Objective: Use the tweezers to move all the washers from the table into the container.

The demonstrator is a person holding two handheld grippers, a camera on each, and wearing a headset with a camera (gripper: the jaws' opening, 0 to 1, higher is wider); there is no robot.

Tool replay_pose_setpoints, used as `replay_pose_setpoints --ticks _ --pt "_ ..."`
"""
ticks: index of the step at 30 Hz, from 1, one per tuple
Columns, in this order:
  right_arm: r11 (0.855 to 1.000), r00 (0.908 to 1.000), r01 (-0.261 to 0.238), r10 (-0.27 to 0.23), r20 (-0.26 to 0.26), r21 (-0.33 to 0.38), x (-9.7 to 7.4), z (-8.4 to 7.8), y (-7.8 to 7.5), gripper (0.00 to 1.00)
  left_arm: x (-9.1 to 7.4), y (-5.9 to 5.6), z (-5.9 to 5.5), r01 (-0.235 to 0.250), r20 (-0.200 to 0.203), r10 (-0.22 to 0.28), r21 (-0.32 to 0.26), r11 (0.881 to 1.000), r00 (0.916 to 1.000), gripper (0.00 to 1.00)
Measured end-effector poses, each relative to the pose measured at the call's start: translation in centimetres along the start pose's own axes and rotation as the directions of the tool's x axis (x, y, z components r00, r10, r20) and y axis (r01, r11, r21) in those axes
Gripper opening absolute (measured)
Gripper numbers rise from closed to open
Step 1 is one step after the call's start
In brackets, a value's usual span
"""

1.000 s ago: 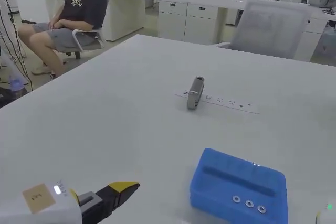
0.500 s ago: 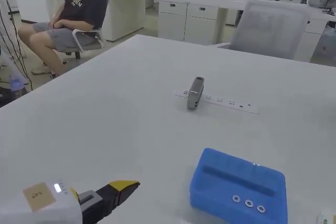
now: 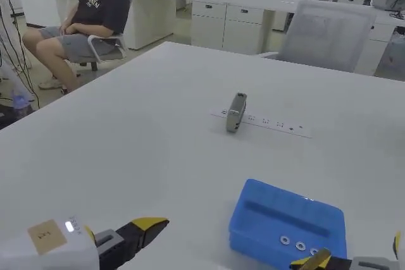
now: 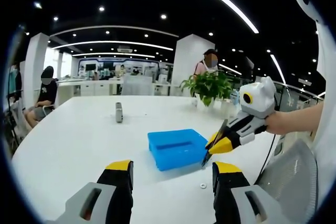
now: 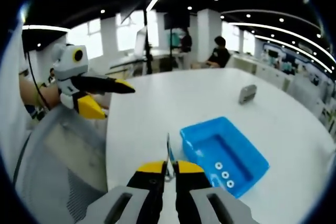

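A broad white surface (image 3: pixel 158 137) stands in an open-plan office, with a grey mesh chair (image 3: pixel 326 30) at its far edge and rows of white desks with drawer cabinets (image 3: pixel 215 26) behind. A person (image 3: pixel 95 11) sits on a chair at the left. Round spotlights and long curved light strips (image 4: pixel 220 1) cross the dark ceiling above a white column (image 4: pixel 191 59) and a leafy potted plant (image 4: pixel 209 85).

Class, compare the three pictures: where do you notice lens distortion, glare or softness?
Head view: straight edges, even light, a glint on the blue container. Left gripper view: fisheye curves the ceiling light strips; the washer looks tiny. Right gripper view: same curving, soft edges, tweezers thin in the right claw.
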State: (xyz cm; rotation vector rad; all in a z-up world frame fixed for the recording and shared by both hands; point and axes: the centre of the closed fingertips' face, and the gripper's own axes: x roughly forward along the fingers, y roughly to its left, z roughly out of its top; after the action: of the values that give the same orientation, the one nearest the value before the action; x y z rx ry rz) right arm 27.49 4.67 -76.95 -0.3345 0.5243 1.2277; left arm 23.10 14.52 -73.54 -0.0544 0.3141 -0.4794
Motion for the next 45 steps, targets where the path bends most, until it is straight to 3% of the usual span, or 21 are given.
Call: replay_pose_setpoints --ticks 6,12,19,28,32,45 --pt "0.995 0.9965 0.023 -0.031 0.078 0.101 0.1 2.1 -2.2 0.03 0.0 0.0 0.0 0.001 -0.001 -0.001 -0.001 1.0 1.0 0.6" --pt "0.991 0.9947 0.048 -0.059 0.084 0.128 0.5 2.7 -3.8 0.03 0.0 0.0 0.0 0.003 -0.002 -0.003 -0.002 1.0 1.0 0.6" --pt "0.973 0.9915 0.045 -0.071 0.108 0.228 1.3 3.3 -5.2 0.03 0.0 -0.1 -0.1 0.006 -0.007 -0.006 -0.001 1.0 1.0 0.6" --pt "0.969 0.9879 0.103 -0.126 0.09 0.224 1.9 3.5 -8.1 0.03 0.0 -0.2 -0.2 0.01 -0.013 -0.01 -0.002 1.0 0.9999 0.6" --pt "0.957 0.9929 0.083 -0.103 0.06 0.277 2.3 3.0 -8.6 0.03 0.0 -0.1 -0.2 0.006 -0.011 -0.006 -0.004 1.0 0.9999 0.6" --pt "0.966 0.9966 0.082 -0.082 -0.008 0.244 4.0 1.4 -9.8 0.03 0.1 -0.1 -0.2 0.007 -0.014 -0.007 -0.009 1.0 0.9999 0.6"
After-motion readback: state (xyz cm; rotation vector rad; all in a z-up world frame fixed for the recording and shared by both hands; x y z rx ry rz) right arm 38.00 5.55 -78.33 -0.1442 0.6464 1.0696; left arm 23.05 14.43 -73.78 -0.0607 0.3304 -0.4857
